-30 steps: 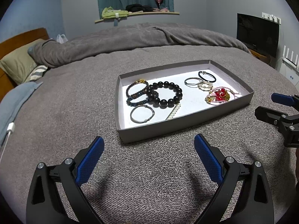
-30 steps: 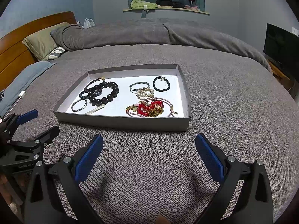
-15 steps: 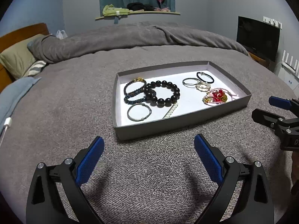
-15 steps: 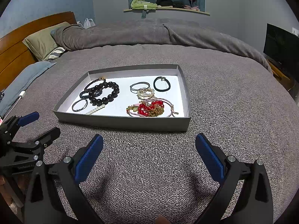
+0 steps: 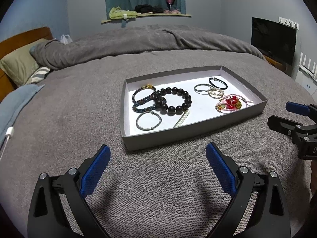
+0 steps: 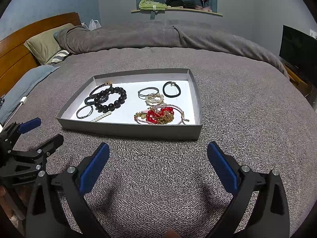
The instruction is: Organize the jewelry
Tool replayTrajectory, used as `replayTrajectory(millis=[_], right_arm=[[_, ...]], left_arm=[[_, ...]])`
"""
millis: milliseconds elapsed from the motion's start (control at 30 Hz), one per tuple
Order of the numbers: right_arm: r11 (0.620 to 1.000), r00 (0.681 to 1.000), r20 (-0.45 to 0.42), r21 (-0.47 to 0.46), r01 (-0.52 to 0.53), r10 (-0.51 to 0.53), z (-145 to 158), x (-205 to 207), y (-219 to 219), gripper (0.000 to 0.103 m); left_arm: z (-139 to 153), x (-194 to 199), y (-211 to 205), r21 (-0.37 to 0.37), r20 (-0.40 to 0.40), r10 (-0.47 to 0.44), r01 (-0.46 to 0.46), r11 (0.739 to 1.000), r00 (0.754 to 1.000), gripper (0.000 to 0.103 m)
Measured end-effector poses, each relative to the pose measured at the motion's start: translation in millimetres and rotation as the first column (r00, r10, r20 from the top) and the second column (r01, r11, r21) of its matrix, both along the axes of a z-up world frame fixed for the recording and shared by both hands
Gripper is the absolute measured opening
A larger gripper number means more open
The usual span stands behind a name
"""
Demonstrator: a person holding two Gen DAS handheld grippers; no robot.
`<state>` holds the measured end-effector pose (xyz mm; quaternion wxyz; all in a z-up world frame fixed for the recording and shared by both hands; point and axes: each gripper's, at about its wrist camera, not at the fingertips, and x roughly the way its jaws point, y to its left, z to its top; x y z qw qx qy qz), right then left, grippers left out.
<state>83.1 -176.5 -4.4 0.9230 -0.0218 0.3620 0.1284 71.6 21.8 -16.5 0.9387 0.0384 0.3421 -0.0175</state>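
a bedroom with grey-blue walls; a wide bed covered by a grey blanket [image 5: 158,178] fills both views. on the blanket sits a shallow grey tray [image 5: 190,130] with a white floor, and all the jewelry lies inside it.

toward the tray's left half, a bracelet of large black beads [image 5: 174,101] overlaps a dark braided bracelet [image 5: 142,101] with a gold clasp. nearer the front wall lie a thin silver bangle [image 5: 148,120] and a short pearl strand [image 5: 182,119]. toward the right half, a tangle of red beads and gold chain [image 6: 158,116] rests close to the front wall, with a small pearl bracelet [image 6: 154,99], a second thin bangle [image 6: 148,91] and a black cord loop [image 6: 171,89] behind it.

the left gripper [image 5: 158,169] hovers over the blanket just short of the tray's front wall, its blue-padded fingers [image 5: 95,171] spread wide, holding nothing and touching nothing. the right gripper [image 6: 158,168] sits the same way before the tray's front wall, jaws wide apart and empty. each gripper shows at the edge of the other's view, beside the tray.

small white lettering on the left gripper's black body in the right wrist view is too blurred to read with certainty.

farther out: an olive pillow [image 6: 45,43] and wooden headboard [image 6: 15,47] at the left, a white cable end [image 5: 9,133] on a blue-grey cloth, a dark television [image 5: 273,39] at the right, and a window ledge [image 5: 146,15] with teal curtains, folded clothes and a pink balloon.
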Motion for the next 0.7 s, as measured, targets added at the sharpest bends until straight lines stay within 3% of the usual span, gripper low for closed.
replayTrajectory(millis=[700], right_arm=[[1.000,1.000,0.001,0.001,0.001,-0.001,0.0,0.1,0.0,0.097]], left_arm=[[0.0,-0.6,0.2,0.015,0.010,0.002,-0.003,1.000,1.000,0.096]])
